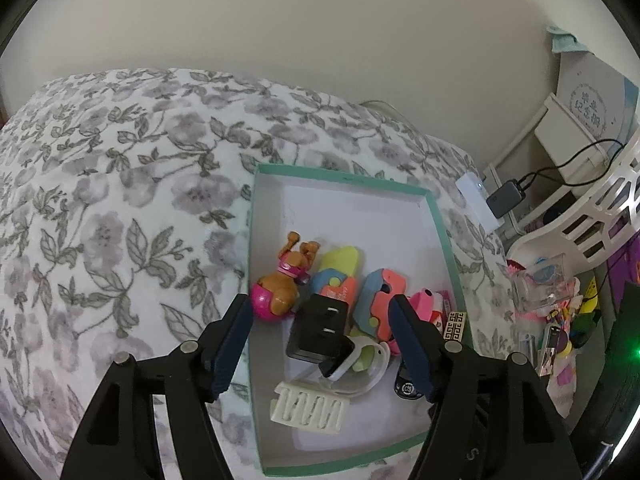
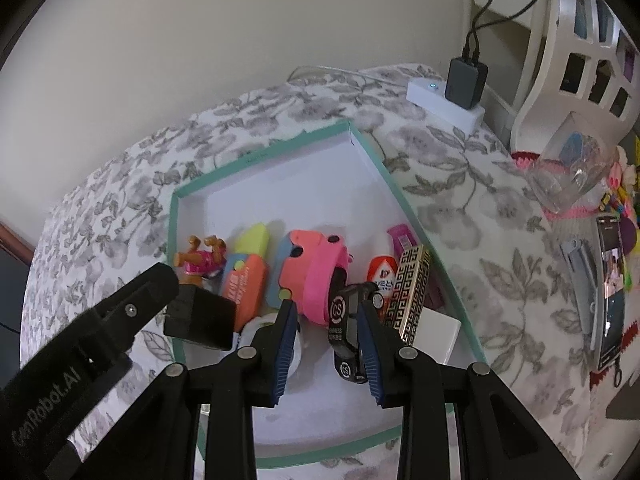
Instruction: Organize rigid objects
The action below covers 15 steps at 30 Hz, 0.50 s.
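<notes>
Toys sit packed along the box's (image 1: 434, 216) near half, black charger (image 1: 320, 330) directly below my wide, empty left gripper (image 1: 320, 344); right gripper (image 2: 328, 348) narrow beside toy car (image 2: 352, 320), grip uncertain.

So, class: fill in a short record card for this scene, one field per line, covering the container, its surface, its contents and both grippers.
container: teal-rimmed box, white inside
surface: floral cloth
contents: dog figure, black plug adapter, white comb-like piece, black toy car
left gripper: open above the adapter
right gripper: jaws around the car; grip unclear
</notes>
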Tool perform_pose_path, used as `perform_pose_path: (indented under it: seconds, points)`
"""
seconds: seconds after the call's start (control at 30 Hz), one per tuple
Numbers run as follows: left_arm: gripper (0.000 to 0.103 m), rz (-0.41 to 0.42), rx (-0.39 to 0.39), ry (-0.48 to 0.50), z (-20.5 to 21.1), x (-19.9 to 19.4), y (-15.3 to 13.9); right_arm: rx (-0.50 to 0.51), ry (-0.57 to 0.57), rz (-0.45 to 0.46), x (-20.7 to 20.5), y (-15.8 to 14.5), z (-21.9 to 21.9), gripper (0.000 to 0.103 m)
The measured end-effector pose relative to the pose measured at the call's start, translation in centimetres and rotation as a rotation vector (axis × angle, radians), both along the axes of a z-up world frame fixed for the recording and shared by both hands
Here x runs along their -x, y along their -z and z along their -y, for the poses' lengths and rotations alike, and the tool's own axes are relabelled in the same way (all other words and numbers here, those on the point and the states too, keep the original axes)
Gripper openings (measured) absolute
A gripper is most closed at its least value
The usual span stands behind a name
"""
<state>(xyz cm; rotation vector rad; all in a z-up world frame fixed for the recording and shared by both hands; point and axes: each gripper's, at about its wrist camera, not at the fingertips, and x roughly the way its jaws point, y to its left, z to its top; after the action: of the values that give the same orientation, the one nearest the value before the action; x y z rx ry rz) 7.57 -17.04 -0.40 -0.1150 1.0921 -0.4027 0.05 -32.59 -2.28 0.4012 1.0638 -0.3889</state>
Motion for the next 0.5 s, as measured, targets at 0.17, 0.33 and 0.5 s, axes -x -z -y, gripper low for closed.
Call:
perform_pose_path:
  seconds: [0.17,0.33,0.5]
  points:
    - [0.080,0.017,-0.053,-0.044,-1.2,-0.4,-0.4,0.011,-0.013,0.009,-0.1,-0.1,-0.3,0.035]
    - [0.085,0.013,-0.150,-0.120,-2.8,-1.2,0.1,0.023,-0.024,0.004,-0.3,0.0,-0.6,0.053]
    - [0.093,0.004,-0.263,-0.175,-4.1,-1.7,1.2,0.034,-0.027,0.005,-0.3,0.1,-0.8,0.067]
